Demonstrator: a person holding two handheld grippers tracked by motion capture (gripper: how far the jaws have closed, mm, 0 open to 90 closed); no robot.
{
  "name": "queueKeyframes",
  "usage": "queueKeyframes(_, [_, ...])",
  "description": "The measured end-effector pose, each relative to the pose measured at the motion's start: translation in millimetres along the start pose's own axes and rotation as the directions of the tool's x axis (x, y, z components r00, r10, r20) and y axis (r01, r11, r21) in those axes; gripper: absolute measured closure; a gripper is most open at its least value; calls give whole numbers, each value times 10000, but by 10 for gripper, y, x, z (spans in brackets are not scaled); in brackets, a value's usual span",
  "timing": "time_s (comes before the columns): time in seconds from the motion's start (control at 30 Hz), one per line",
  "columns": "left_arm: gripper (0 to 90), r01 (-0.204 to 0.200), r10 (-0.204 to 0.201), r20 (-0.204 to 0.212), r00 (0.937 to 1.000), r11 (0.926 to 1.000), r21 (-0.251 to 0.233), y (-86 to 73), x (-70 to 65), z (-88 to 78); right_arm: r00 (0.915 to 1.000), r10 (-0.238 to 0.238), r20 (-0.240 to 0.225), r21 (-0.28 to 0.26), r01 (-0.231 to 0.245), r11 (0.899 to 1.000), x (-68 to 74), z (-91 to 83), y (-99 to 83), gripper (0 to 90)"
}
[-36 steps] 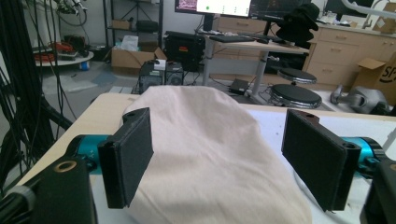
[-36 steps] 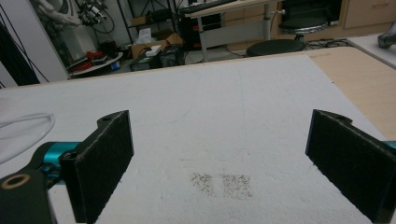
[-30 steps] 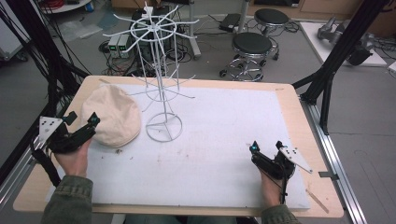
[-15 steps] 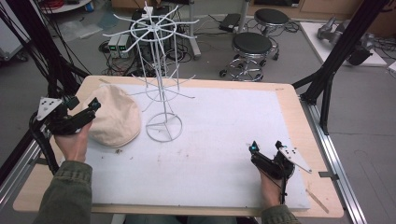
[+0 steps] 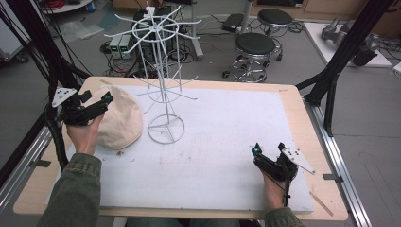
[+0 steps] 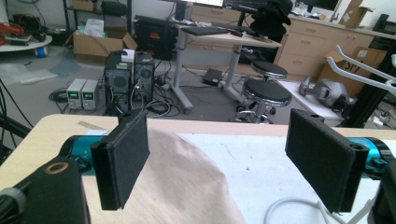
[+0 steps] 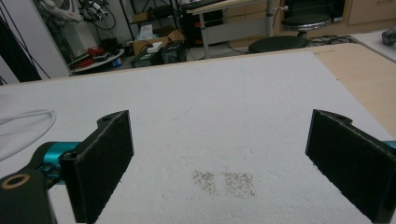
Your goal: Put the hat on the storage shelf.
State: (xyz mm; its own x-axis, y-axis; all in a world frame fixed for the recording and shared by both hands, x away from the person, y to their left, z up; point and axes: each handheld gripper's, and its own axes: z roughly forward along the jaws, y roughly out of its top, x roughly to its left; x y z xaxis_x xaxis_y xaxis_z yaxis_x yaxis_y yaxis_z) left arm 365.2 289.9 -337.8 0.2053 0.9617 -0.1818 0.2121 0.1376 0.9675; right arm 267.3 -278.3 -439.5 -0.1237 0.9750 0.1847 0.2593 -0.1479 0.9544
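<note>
Left gripper (image 5: 94, 108) raised over beige cap (image 5: 118, 120), jaws spread apart, seemingly for a grab; right gripper (image 5: 269, 158) resting on white mat (image 5: 227, 142), jaws likewise apart, idle.

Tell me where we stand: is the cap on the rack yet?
Not yet. Nothing looks done: the beige cap lies on the white mat beside the wire rack, whose hooks are bare. In hand: the open left gripper hovers over the cap. Left: grasping and hanging it. The right gripper is open, holding nothing.
</note>
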Motion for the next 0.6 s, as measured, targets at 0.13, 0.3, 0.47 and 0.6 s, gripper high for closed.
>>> queueKeyframes(0.13, [216, 44, -47, 74, 10000, 9995, 298, -10, -11, 99, 10000, -18, -26, 9, 18, 10000, 8, -4, 0, 66])
queueKeyframes(0.3, [208, 254, -299, 428, 9986, 9945, 1013, -21, -9, 315, 10000, 16, -83, 102, -15, 9999, 17, 11, -4, 66])
queueKeyframes(0.47, [216, 336, -447, 710, 9965, 9879, 1515, 7, -41, 484, 9998, -134, -135, 56, 135, 9999, 22, 17, -4, 66])
queueKeyframes(0.6, [217, 494, -677, 761, 9948, 9740, 2211, 11, -50, 596, 9997, -142, -184, 127, 144, 9998, 29, 14, -5, 66])
